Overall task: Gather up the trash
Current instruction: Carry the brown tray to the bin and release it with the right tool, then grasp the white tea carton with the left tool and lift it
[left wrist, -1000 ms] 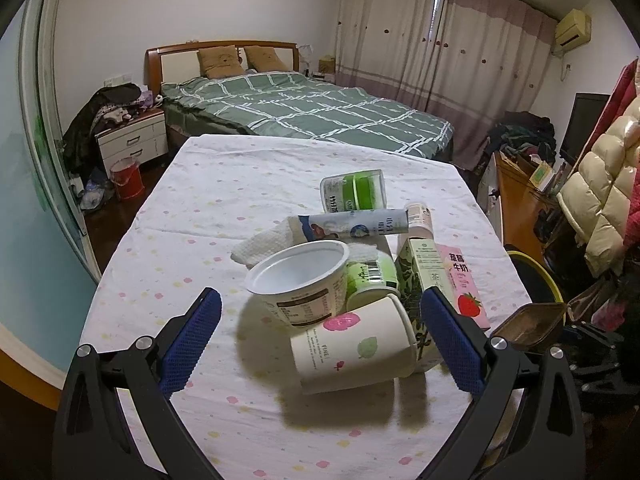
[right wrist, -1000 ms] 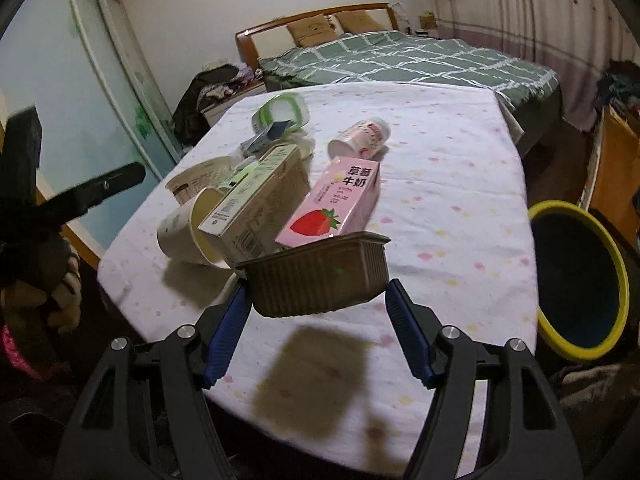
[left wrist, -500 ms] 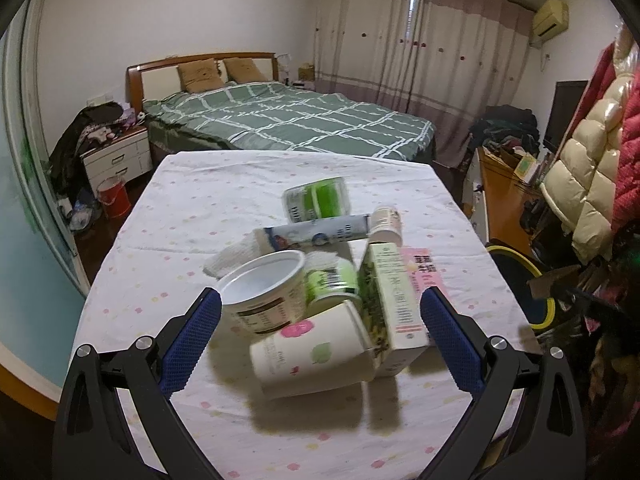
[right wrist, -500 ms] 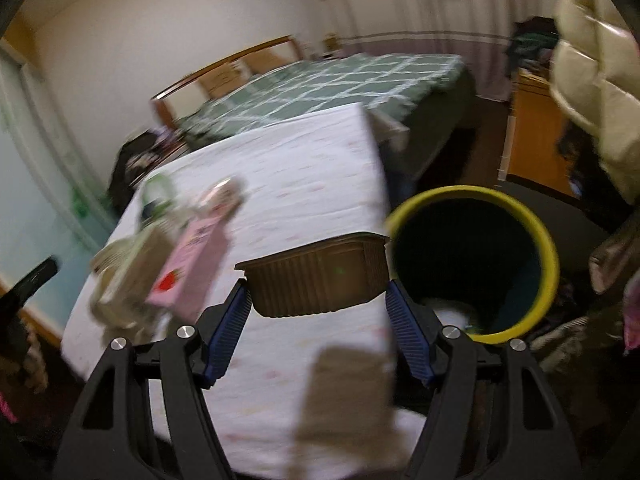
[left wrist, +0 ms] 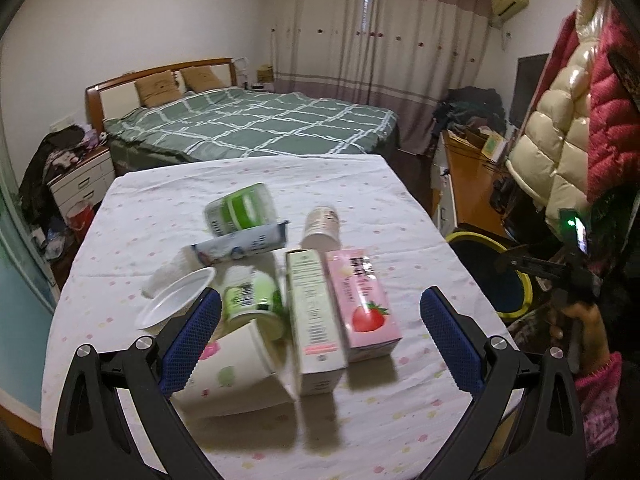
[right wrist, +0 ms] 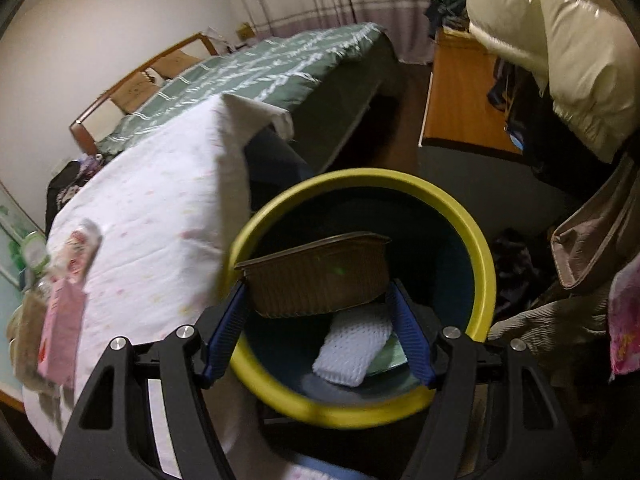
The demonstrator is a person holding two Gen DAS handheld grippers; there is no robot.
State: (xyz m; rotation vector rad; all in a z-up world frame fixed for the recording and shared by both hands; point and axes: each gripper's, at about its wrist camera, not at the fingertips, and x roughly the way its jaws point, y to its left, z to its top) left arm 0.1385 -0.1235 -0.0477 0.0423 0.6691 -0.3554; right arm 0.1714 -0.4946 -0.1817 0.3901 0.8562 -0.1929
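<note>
My right gripper (right wrist: pixel 318 316) is shut on a brown plastic tray (right wrist: pixel 316 280) and holds it over the open mouth of the yellow-rimmed bin (right wrist: pixel 476 236), which holds a white mesh pad (right wrist: pixel 352 346). My left gripper (left wrist: pixel 318 336) is open and empty above a pile of trash on the table: a paper cup (left wrist: pixel 236 372) on its side, a green-and-white carton (left wrist: pixel 314 320), a pink strawberry milk carton (left wrist: pixel 362 304), a white tub (left wrist: pixel 176 304) and green-labelled cups (left wrist: pixel 250 300). The bin also shows in the left wrist view (left wrist: pixel 492 276).
The table has a white dotted cloth (left wrist: pixel 240 184). A green-checked bed (left wrist: pixel 248 124) lies behind it. An orange desk (right wrist: pixel 460 96) and hanging puffer jackets (left wrist: pixel 568 120) stand right of the bin. A bag (right wrist: pixel 592 232) hangs close to the bin's right side.
My right gripper has swung right with the brown tray, from over the table edge to over the bin. My left gripper has shifted right over the trash pile, still open.
</note>
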